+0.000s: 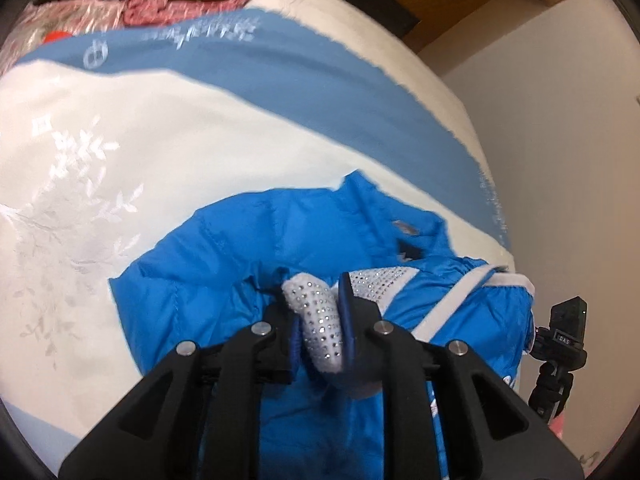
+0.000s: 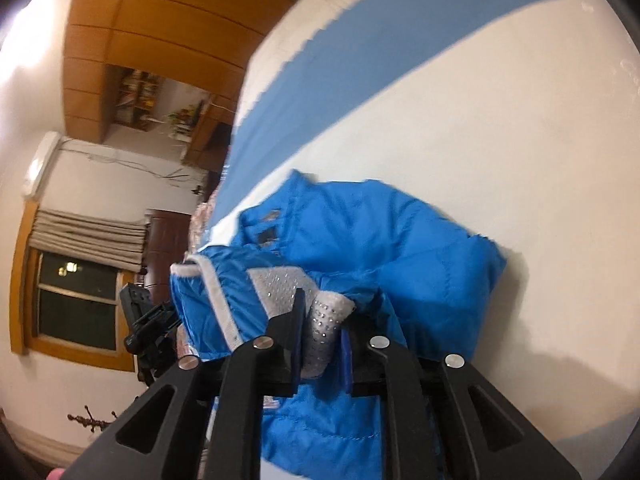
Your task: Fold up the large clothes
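Note:
A bright blue padded jacket (image 1: 224, 248) with white studded trim lies partly bunched on the bed; it also shows in the right wrist view (image 2: 392, 236). My left gripper (image 1: 316, 300) is shut on a roll of the white studded trim (image 1: 320, 328) at the jacket's near edge. My right gripper (image 2: 326, 312) is shut on another fold of the same studded trim (image 2: 324, 332). The jacket hangs from both grippers, its far part resting on the bed.
The bed cover (image 1: 168, 140) is white with a wide blue stripe (image 1: 304, 92). Pink bedding (image 1: 144, 0) is piled at the far end. A black camera on a tripod (image 1: 560, 340) stands beside the bed, also in the right wrist view (image 2: 148, 320). Wooden cabinets (image 2: 120, 40) and a window (image 2: 76, 296) are beyond.

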Demonstrator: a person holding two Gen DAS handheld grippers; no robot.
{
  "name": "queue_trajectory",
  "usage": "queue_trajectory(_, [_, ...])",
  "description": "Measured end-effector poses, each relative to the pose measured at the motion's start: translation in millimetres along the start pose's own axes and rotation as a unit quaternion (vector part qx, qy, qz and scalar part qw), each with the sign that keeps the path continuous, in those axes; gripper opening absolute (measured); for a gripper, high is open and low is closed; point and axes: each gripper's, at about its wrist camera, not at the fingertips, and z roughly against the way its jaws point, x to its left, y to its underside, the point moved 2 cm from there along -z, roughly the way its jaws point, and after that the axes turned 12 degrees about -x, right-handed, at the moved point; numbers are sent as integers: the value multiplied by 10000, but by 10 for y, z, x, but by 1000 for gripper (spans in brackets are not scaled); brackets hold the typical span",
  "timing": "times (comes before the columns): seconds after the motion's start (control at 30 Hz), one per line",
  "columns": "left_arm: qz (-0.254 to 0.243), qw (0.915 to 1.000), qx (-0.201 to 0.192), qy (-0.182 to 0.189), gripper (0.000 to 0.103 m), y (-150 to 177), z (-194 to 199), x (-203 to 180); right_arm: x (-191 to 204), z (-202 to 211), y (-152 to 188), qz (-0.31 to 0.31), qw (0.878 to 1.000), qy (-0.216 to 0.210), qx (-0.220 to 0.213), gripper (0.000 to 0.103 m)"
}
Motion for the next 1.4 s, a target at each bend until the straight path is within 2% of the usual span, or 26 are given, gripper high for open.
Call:
queue_trajectory(0.17, [186,9997,78,106,19,21,-20,84,-47,26,12,-58,10000,-60,-5,22])
queue_trajectory(0.23, [169,9997,87,177,22,27,68,58,-4,88,32,26,10000,-51,23,30])
queue_trajectory(0.27, [153,9996,87,217,26,33,142,44,21,125,34,76,10000,-59,14,36])
queue_trajectory(0.3, [117,9995,48,278,34,45,239,27,52,178,49,153,9999,-44,-23,46])
queue_trajectory(0.33, [69,9994,-17,325,39,58,330,12,101,269,69,299,9995,2,-112,51])
queue_trajectory(0.37, [13,9995,-91,312,51,70,406,0,134,327,84,390,9991,11,-157,54])
queue_trajectory(0.4, [-100,9994,-189,285,56,94,510,-13,153,370,98,452,9988,6,-183,54])
queue_trajectory(0.5, [-575,9977,-329,-146,57,206,683,-11,183,479,177,728,9967,266,-222,58])
queue_trajectory(0.57, [-764,9958,-277,-428,57,311,679,38,168,461,261,958,9935,599,-140,60])
queue_trajectory(0.63, [-880,9935,-161,-698,58,424,629,87,140,394,342,1026,9918,758,1,60])
queue_trajectory(0.73, [-1137,9887,-125,-972,61,541,558,74,125,288,437,1242,9857,1138,96,60])
queue_trajectory(0.83, [-1434,9827,-178,-1155,62,613,538,4,165,208,513,1405,9818,1273,116,60])
queue_trajectory(0.87, [-1488,9816,-205,-1180,60,622,534,-23,188,190,529,1503,9790,1376,100,58])
queue_trajectory(0.93, [-1620,9779,-260,-1294,52,643,542,-101,252,163,574,1764,9704,1648,40,44])
queue_trajectory(1.0, [-1777,9733,-326,-1414,35,677,557,-162,335,190,609,1971,9644,1760,-57,23])
queue_trajectory(1.1, [-1921,9691,-515,-1461,21,723,678,-240,422,284,629,2046,9632,1737,-179,12])
queue_trajectory(1.23, [-1919,9676,-849,-1406,13,697,911,-344,611,494,638,2170,9632,1521,-455,8])
queue_trajectory(1.33, [-2106,9593,-1187,-1459,12,666,1065,-523,762,615,572,2194,9636,1372,-676,8])
queue_trajectory(1.4, [-2111,9565,-1504,-1341,11,609,1189,-642,864,665,520,2244,9625,1289,-819,8])
